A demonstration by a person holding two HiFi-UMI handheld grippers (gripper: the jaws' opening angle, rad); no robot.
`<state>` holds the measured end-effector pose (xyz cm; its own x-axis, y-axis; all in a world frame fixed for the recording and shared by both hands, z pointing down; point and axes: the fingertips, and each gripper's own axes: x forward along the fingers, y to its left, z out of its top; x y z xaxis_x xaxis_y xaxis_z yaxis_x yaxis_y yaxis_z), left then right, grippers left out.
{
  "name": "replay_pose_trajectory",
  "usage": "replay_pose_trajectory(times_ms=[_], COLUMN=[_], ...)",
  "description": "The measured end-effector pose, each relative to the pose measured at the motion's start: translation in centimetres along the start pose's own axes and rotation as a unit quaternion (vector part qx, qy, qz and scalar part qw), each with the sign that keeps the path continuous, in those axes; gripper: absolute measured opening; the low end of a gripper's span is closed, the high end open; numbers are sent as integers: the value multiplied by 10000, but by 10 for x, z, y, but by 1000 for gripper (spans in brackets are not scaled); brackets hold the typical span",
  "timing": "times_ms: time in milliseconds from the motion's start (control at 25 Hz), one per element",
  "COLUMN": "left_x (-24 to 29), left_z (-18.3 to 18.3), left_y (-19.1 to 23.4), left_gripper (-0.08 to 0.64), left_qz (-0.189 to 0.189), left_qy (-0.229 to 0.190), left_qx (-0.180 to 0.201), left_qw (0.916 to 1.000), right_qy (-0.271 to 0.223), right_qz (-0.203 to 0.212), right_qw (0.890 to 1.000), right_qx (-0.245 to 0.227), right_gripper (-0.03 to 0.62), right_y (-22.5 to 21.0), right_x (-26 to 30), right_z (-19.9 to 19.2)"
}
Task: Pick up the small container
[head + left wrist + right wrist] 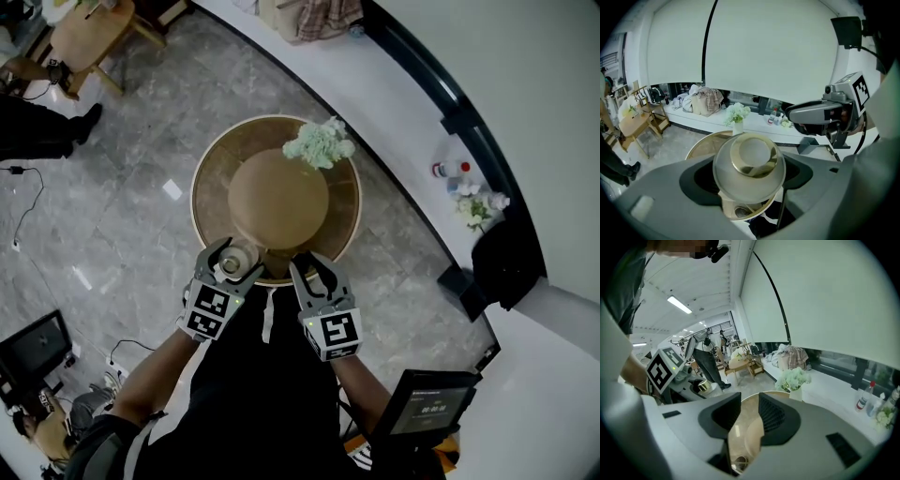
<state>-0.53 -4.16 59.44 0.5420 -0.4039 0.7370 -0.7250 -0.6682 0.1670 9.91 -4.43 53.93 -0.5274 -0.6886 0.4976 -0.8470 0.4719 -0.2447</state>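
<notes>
You are working over the near edge of the round table (214,173), with its raised centre and a bunch of pale flowers (320,142) sitting beyond both tools. Your left gripper (233,263) is clamping the small container (749,161), a clear jar with a gold lid, with the jaws pressing on the glass body from either side just below that lid. The jar is sitting over the table's near rim, and no view is showing whether its base is clear of the top. Your right gripper (744,425) is hanging just beside it with its jaws parted and nothing between them, only the table surface showing through the gap. To lift well, I judge you should be raising the left tool straight up without tilting, since smooth round glass is likely to slip or twist in a two-sided hold. Be squeezing evenly, and be holding the right tool off to its own side so it is not knocking the jar.
</notes>
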Motion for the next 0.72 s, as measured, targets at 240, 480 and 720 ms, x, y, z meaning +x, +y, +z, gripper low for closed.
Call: replay_pose_trajectory(times_ms=[240,480,720], left_x=[-35,-62,-85], left_z=[10,14,19], left_y=[-6,-8,-15], left_gripper=[342,342,342], left_qz=[16,10,36], left_qy=[-123,-165,-191], left_qx=[-115,-228,-261], left_qw=[9999,9996,9995], right_qy=[-189,-193,-227], right_qz=[-96,-199,-190], right_qw=[9997,9995,9994], right_qx=[-76,-156,-161], right_gripper=[115,114,114], right_y=[4,9,18], right_x=[-15,-21,-29], right_z=[25,39,55])
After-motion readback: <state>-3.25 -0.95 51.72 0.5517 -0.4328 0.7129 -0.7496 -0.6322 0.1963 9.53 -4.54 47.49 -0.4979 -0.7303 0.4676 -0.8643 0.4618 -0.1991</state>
